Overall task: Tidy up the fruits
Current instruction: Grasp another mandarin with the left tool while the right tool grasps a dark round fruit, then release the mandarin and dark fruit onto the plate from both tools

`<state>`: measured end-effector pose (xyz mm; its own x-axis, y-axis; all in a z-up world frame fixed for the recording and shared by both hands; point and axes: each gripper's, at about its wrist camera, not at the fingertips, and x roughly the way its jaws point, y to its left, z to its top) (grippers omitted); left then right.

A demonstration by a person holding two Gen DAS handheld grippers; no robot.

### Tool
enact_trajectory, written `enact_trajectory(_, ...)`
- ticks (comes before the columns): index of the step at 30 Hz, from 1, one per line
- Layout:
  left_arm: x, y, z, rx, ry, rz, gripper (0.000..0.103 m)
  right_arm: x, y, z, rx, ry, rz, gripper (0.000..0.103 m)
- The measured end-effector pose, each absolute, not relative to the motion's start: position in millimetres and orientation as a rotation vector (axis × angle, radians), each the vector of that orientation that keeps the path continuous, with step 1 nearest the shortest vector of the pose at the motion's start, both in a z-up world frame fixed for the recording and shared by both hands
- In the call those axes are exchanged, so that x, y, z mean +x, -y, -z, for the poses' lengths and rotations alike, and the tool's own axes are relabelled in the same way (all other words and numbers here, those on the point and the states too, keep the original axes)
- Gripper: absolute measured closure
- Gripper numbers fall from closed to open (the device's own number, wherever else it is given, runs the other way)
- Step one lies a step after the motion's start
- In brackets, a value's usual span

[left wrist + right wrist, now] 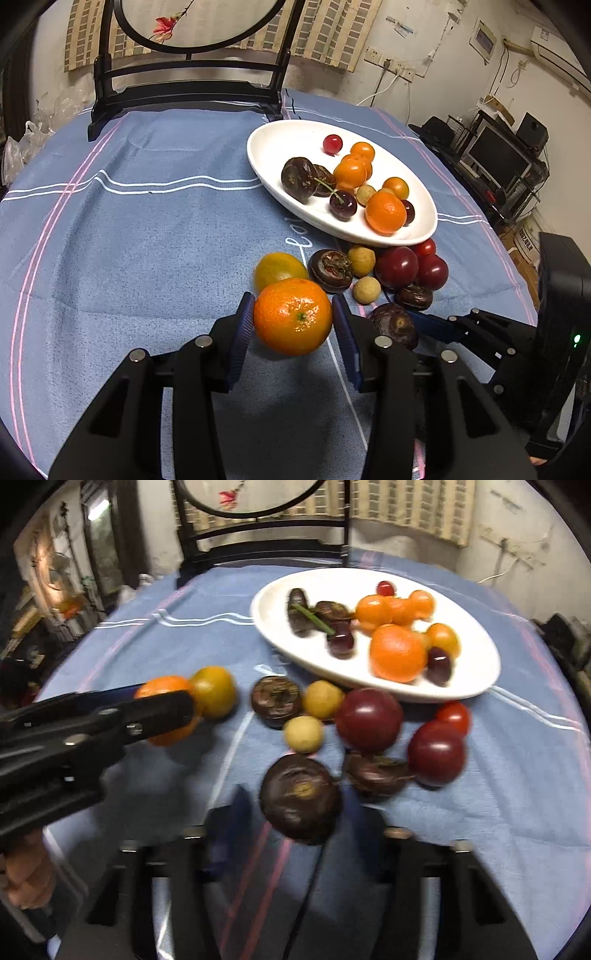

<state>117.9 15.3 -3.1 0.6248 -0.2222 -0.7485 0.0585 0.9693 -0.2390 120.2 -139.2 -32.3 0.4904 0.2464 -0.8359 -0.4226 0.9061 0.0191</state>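
My left gripper [293, 320] is shut on an orange mandarin [293, 317], held just above the blue cloth. To its right a dark water chestnut [300, 799] sits between the pads of my right gripper [301, 814], which close on its sides; this view is blurred. One blue finger [437, 328] of the right gripper shows beside that chestnut [393, 325]. Behind lies a white oval plate [280, 147] with mandarins, cherries and dark chestnuts in it. Loose on the cloth lie a yellow-orange fruit [279, 269], a chestnut [330, 270], two longans [362, 260], and red plums [397, 267].
A black wooden stand [184, 96] with a round screen stands at the table's far edge. Beyond the right edge is a desk with a monitor [498, 155]. Plastic bags [22, 144] lie at the far left. A person's hand [26, 878] holds the left gripper.
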Motion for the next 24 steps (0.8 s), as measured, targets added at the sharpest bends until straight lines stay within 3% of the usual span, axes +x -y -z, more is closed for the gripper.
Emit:
enact_trajectory(6, 116, -11, 3, -0.203, -0.883, 0.179, 0.061, 106, 159, 21, -0.146, -0.950, -0.449, 0.060)
enact_trajectory(11, 113, -3, -7, -0.188, -0.871, 0.207, 0.061, 105, 186, -21, -0.083, -0.842, -0.458, 0.060)
enact_trajectory(24, 195, 24, -51, -0.134, -0.840, 0.188, 0.061, 206, 199, -45, 0.027, -0.774, -0.400, 0.060)
